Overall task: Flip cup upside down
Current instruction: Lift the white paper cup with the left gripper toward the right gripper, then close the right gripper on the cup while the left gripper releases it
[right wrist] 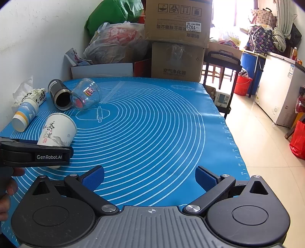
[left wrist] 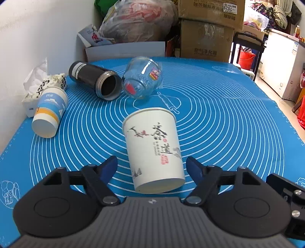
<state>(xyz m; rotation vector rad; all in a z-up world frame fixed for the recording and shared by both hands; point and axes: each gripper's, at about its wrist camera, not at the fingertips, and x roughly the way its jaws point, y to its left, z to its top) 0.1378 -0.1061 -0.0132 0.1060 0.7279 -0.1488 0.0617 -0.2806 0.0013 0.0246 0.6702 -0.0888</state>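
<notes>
Straddling paper cup point(left wrist: 154, 148), left hand-held gripper point(left wrist: 151, 167) agape

The left wrist camera is looking low and close across the blue mat point(left wrist: 228, 114), the white paper cup point(left wrist: 154, 148) filling frame centre. The right wrist camera is sitting farther back and rightward, sharing that cup point(right wrist: 57, 129) at left.

white wall point(right wrist: 38, 38) at left, stacked cardboard boxes point(right wrist: 177, 42) behind, pale tiled floor point(right wrist: 257, 137), bright window point(right wrist: 225, 13), white chest freezer point(right wrist: 280, 91)
</notes>
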